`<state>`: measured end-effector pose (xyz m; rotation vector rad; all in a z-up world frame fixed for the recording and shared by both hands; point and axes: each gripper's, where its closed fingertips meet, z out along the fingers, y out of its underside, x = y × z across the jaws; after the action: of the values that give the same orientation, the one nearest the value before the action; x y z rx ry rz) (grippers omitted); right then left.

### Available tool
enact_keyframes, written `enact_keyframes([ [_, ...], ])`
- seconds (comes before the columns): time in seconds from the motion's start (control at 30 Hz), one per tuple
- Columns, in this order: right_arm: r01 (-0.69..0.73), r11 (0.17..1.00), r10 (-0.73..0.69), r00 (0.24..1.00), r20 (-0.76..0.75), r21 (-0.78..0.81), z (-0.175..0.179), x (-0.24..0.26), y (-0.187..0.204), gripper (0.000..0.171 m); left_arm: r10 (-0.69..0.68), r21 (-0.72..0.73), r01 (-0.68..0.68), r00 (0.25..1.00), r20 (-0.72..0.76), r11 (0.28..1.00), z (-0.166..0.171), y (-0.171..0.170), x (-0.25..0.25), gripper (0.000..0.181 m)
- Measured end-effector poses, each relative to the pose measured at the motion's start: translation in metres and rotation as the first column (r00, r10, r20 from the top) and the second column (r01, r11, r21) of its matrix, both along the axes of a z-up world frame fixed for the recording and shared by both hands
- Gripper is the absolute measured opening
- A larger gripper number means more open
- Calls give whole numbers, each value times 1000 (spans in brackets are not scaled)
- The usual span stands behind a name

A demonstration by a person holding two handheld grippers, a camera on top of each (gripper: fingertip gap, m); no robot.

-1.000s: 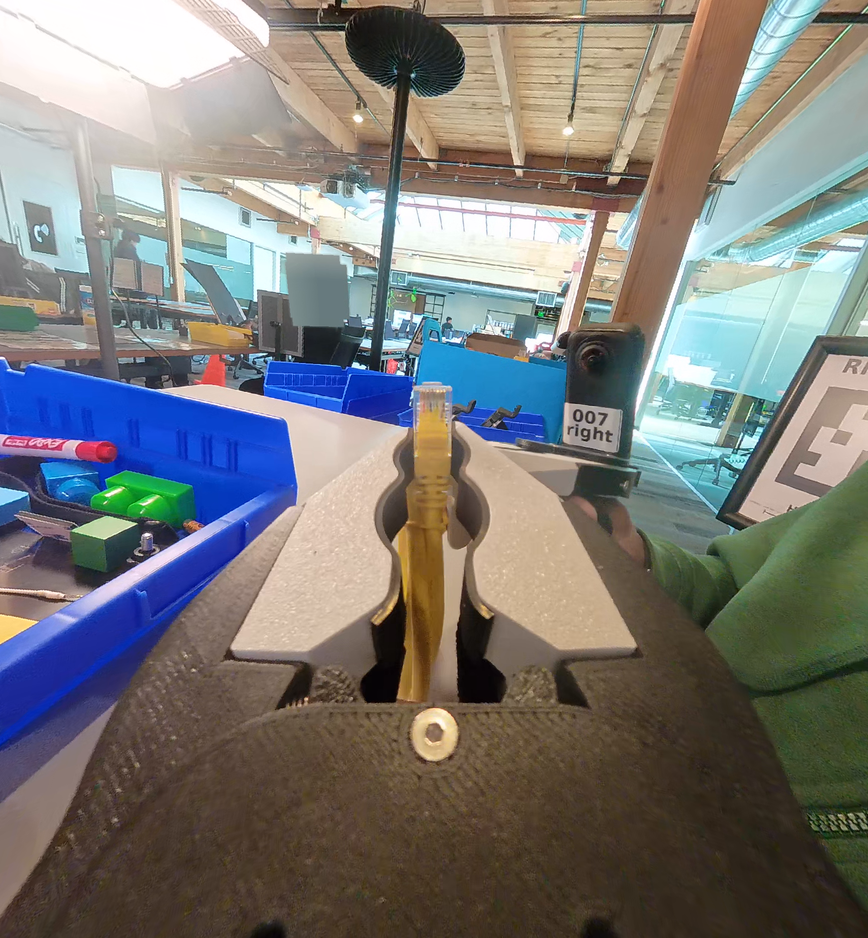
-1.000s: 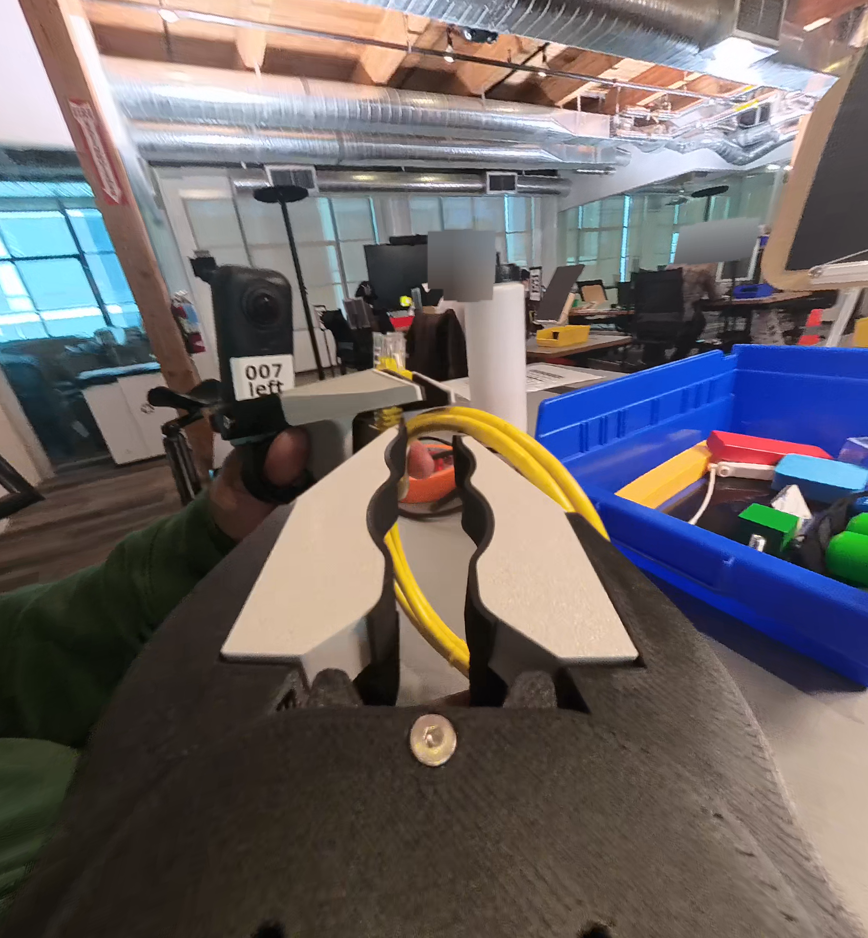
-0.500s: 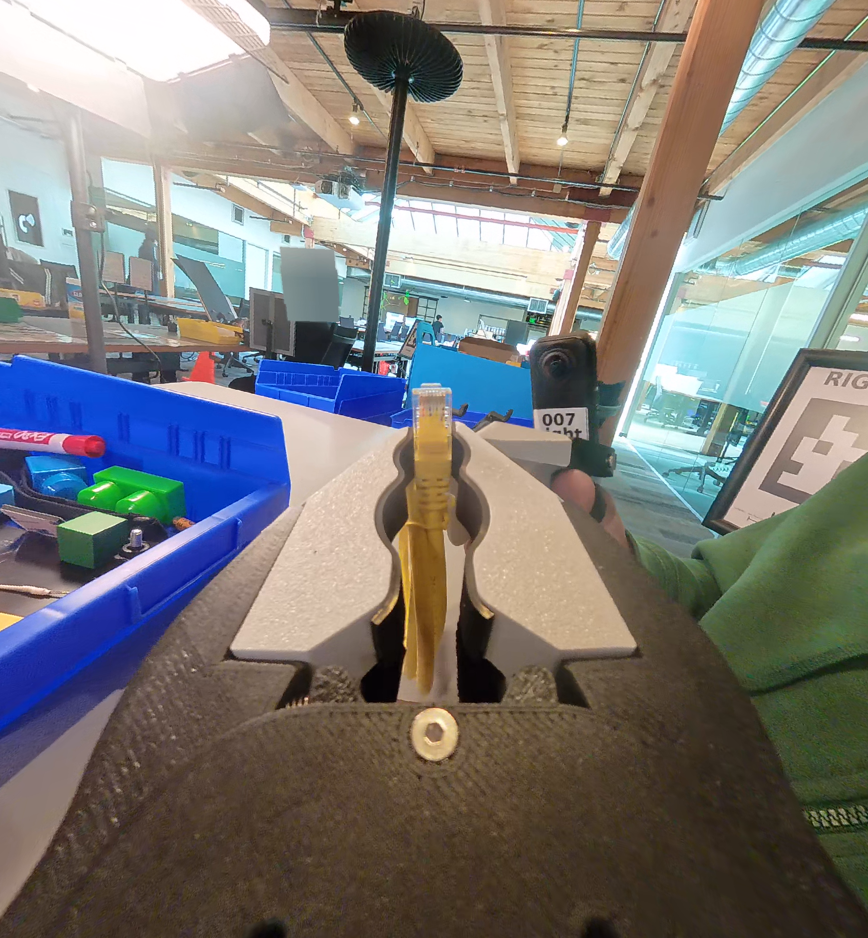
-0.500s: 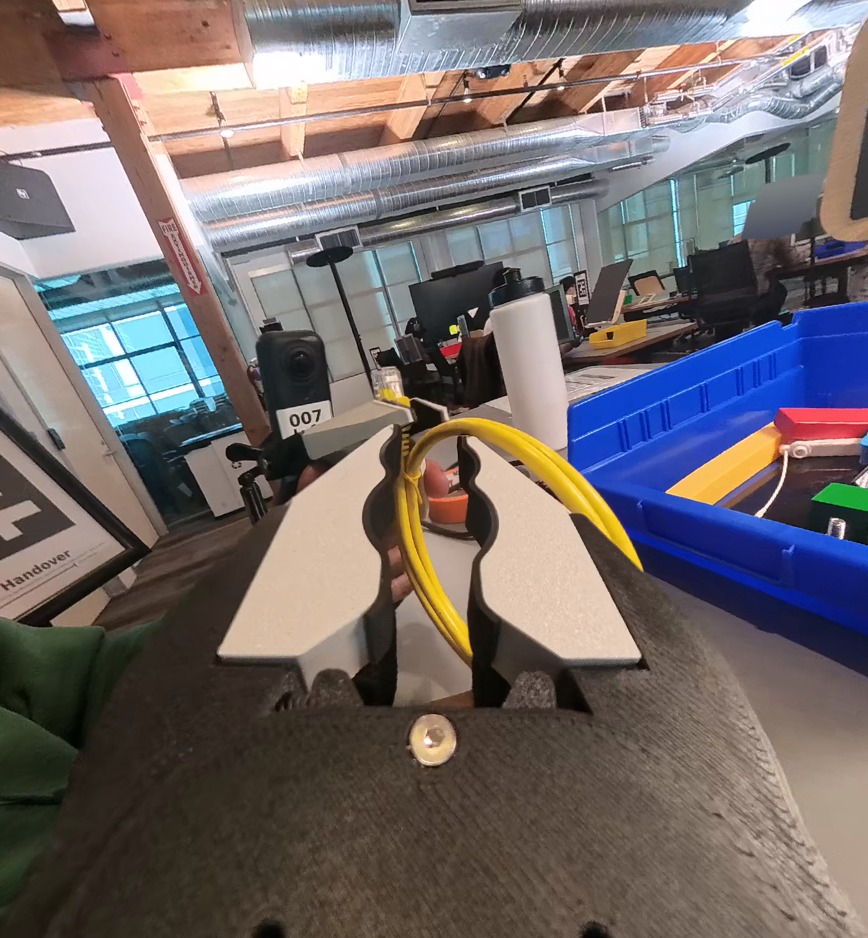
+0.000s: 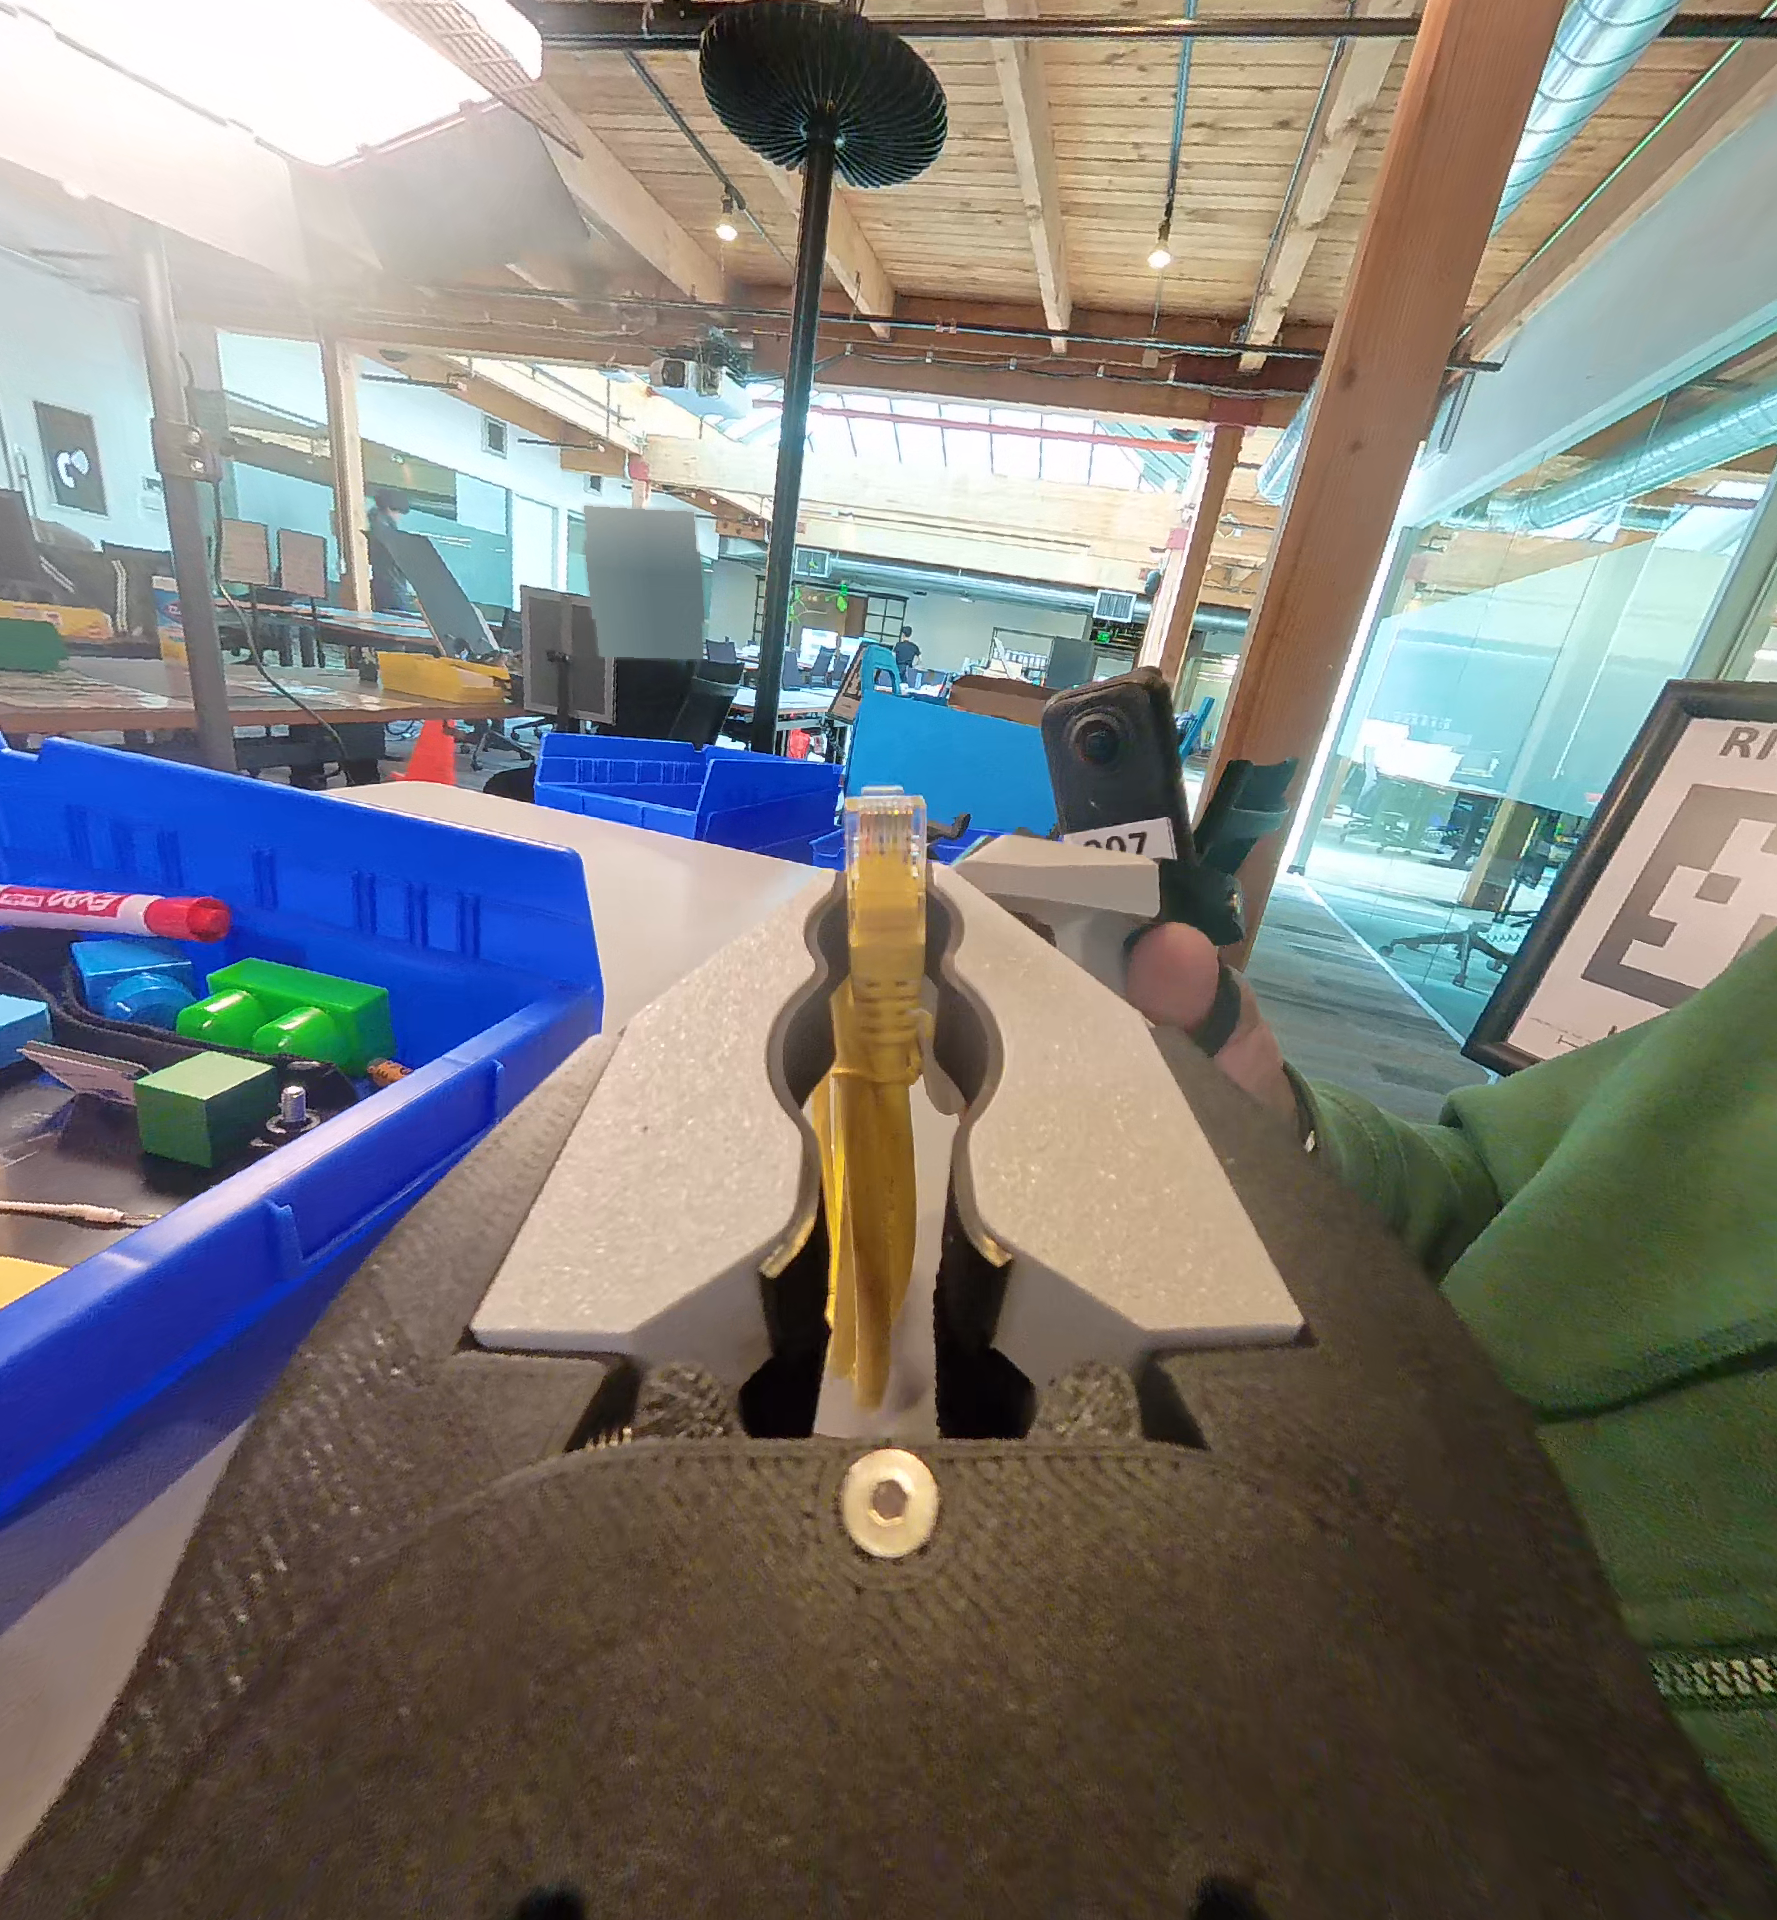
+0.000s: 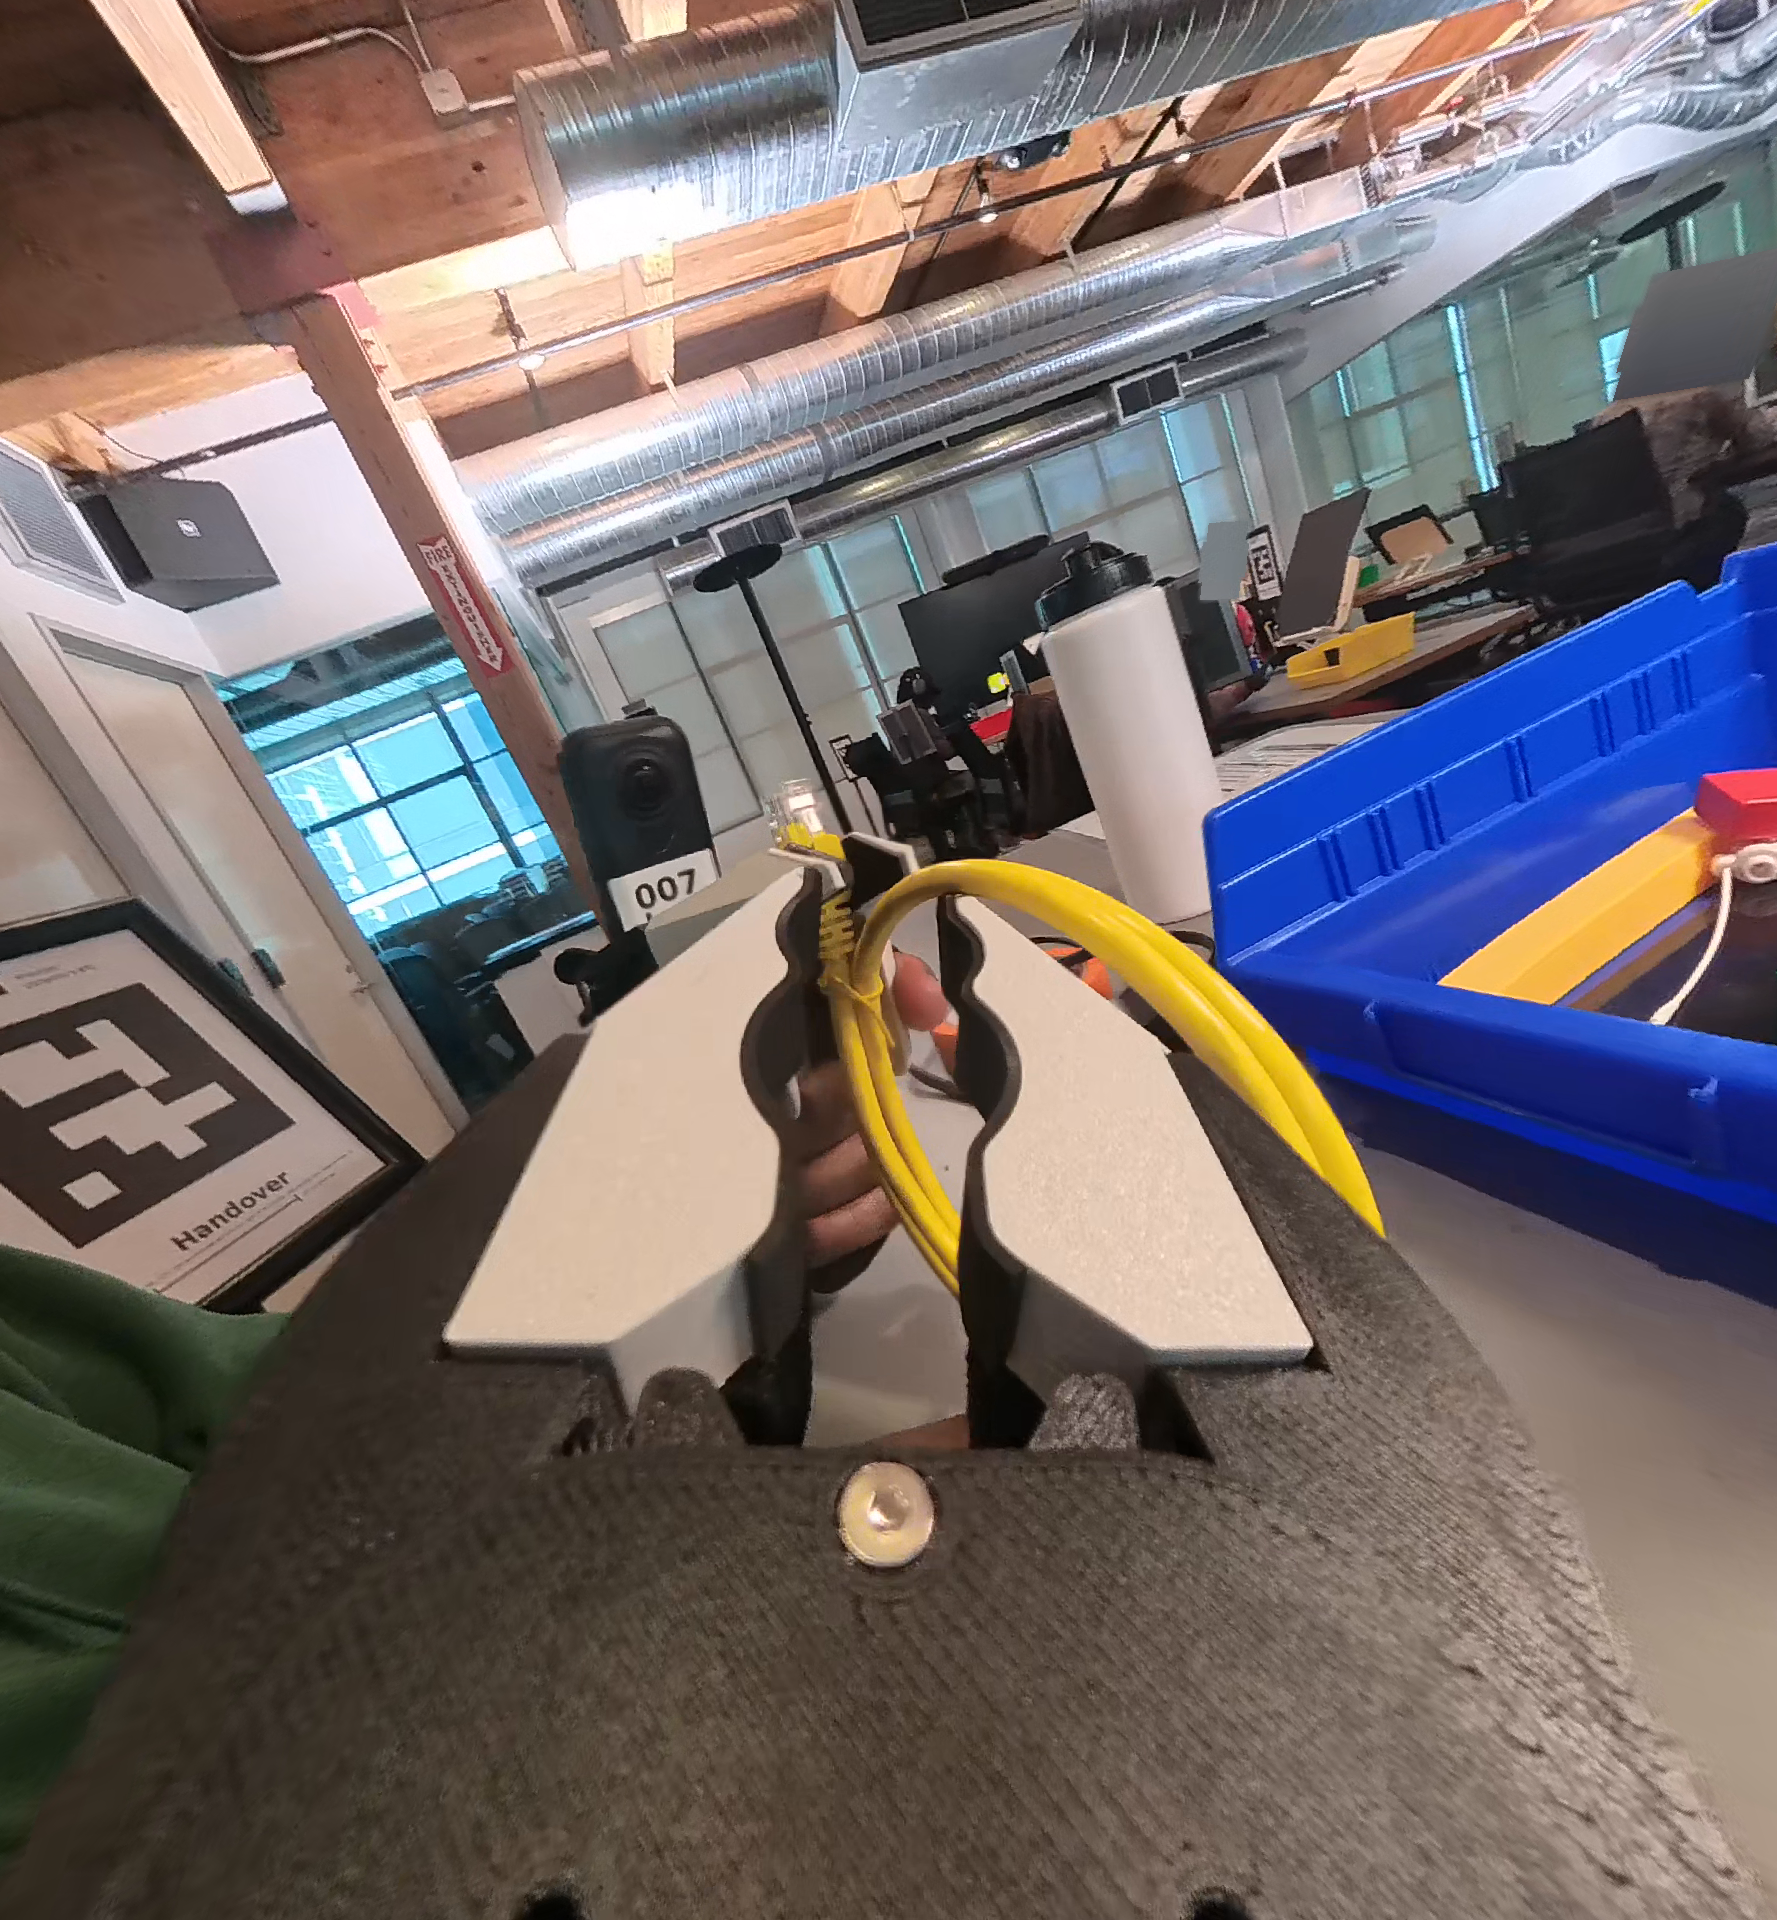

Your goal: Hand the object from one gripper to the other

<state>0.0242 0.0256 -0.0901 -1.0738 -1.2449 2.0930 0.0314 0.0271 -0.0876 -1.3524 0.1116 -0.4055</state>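
A yellow network cable (image 5: 882, 997), coiled and tied, is clamped upright in my left gripper (image 5: 884, 904), its clear plug sticking out above the fingertips. In the right wrist view the cable (image 6: 977, 894) loops between the spread fingers of my right gripper (image 6: 879, 914), which is open around it with gaps on both sides. The left gripper (image 6: 842, 847) shows just beyond, its tips pinching the cable below the plug. In the left wrist view the right gripper (image 5: 1060, 883) sits close behind and to the right, held by a hand.
A blue bin (image 5: 344, 1174) of coloured blocks and a marker stands on the grey table; it also shows in the right wrist view (image 6: 1486, 935). A white bottle (image 6: 1123, 748) stands behind. Framed marker signs (image 5: 1694, 883) (image 6: 115, 1101) lean at the sides. Green sleeves (image 5: 1642, 1247) are close. The grippers are tip to tip, or close to it.
My right gripper has come closer to the left one and tilted upward, so the cable loop lies deeper between its open fingers. The left gripper still holds the cable.
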Motion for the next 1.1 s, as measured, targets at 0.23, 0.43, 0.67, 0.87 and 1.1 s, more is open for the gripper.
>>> enact_keyframes([
  [0.23, -16, 999, 17, 999, 31, -46, -3, -2, 3, 23, 46, -15, -47, 997, -59, 999, -4, 3, -1, 12],
  [0.43, -17, 999, 18, 999, 31, -49, -3, -2, 4, 22, 55, -17, -56, 996, -70, 998, -5, 4, -1, 12],
  [0.67, 43, 999, -43, 999, -14, 19, 0, 0, 6, 6, 20, -5, -21, 999, -40, 1000, -2, 1, 1, 12],
  [0.87, 111, 988, -107, 994, -38, 106, -1, -2, 5, 6, 28, -5, -28, 999, -16, 1000, -1, 1, -3, 12],
  [1.1, 172, 970, -161, 984, -75, 174, 0, -1, 6, 5, 38, 9, -38, 999, 7, 999, 2, 0, -6, 18],
])
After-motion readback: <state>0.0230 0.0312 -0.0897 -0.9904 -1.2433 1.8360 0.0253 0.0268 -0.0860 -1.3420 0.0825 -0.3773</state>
